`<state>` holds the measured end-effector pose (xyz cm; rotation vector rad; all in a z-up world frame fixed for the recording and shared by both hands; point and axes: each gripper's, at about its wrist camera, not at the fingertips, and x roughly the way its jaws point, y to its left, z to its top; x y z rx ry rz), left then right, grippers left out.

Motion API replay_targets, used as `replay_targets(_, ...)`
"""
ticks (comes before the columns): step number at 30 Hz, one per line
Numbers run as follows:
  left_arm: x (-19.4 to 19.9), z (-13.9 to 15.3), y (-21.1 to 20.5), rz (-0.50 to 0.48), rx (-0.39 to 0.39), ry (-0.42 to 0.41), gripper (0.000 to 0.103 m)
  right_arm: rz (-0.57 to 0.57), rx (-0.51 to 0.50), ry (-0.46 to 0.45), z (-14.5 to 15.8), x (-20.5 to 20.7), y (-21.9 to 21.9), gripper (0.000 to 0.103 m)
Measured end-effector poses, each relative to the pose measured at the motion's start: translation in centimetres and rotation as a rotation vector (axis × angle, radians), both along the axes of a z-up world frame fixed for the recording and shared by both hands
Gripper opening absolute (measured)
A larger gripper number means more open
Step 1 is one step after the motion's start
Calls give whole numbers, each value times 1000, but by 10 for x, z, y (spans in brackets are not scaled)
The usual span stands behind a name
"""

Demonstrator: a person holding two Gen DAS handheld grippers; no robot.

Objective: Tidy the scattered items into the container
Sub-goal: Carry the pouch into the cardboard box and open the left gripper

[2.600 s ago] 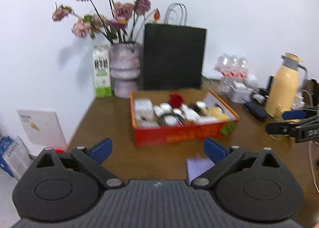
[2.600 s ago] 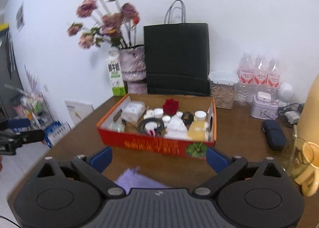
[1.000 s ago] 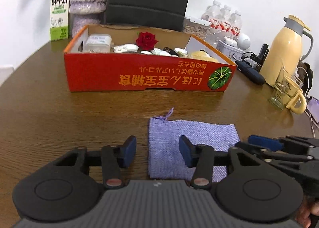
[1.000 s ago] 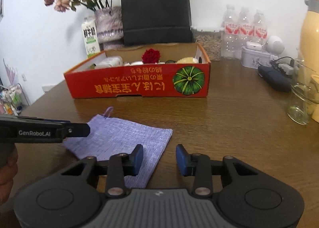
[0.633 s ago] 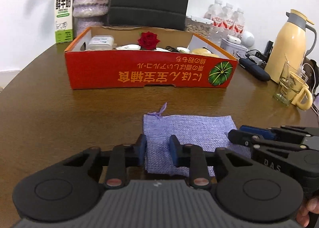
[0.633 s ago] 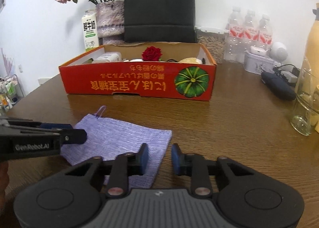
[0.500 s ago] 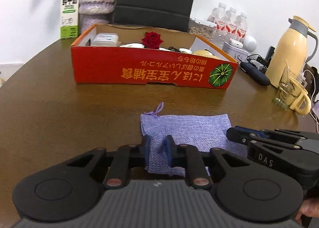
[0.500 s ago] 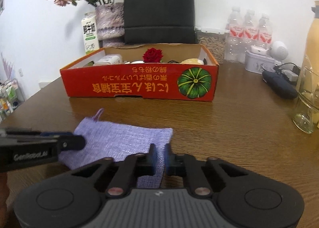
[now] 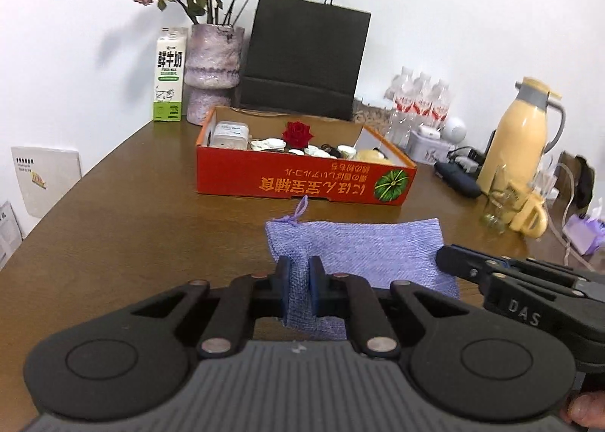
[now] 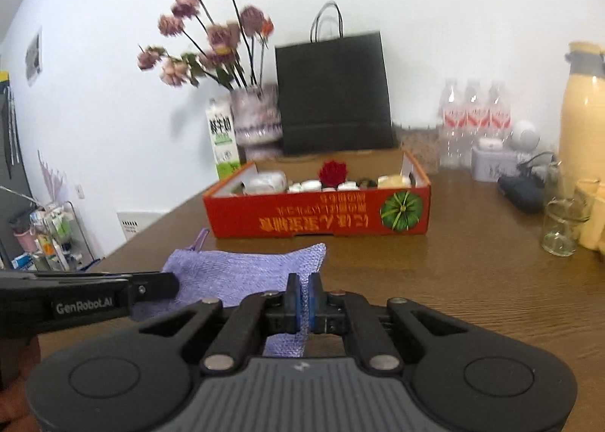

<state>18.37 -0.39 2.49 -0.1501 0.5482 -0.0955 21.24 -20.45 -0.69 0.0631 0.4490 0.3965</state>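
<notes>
A lilac woven drawstring pouch (image 9: 363,250) hangs lifted above the brown table, in front of the red cardboard box (image 9: 302,182). My left gripper (image 9: 299,277) is shut on the pouch's near left edge. My right gripper (image 10: 303,290) is shut on the pouch's (image 10: 242,273) near right corner. Each gripper shows in the other's view, the right one (image 9: 446,256) and the left one (image 10: 170,284). The box (image 10: 314,222) holds a red rose (image 9: 298,132), small white jars and other bits.
Behind the box stand a black paper bag (image 9: 302,57), a vase of dried flowers (image 9: 213,72) and a milk carton (image 9: 169,84). To the right are water bottles (image 9: 419,103), a yellow thermos (image 9: 518,133), a glass mug (image 9: 503,209) and a dark case (image 9: 457,178).
Both grippers closed on the pouch's near edge and raised it off the table. Both views now look from higher up, and the pouch hangs stretched between them.
</notes>
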Motion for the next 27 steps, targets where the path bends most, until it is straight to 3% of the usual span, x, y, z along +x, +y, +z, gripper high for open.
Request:
replay_targets(7, -45, 19, 6, -21, -31, -33, 11, 20, 8, -60, 24, -47, -5, 3)
replay_targets(14, -52, 33, 5, -45, -24, -65, 11, 14, 30, -75, 34, -64, -11, 3)
replay_targets(19, -12, 58, 12, -94, -66, -72, 11, 20, 22, -109, 54, -41, -14, 3)
replay_targets(23, 43, 87, 16, -107, -47, -96, 11, 46, 20, -133, 84, 11, -12, 3)
replay_targets(27, 116, 113, 19, -103, -21, -82, 11, 61, -10, -139, 113, 87, 2, 3)
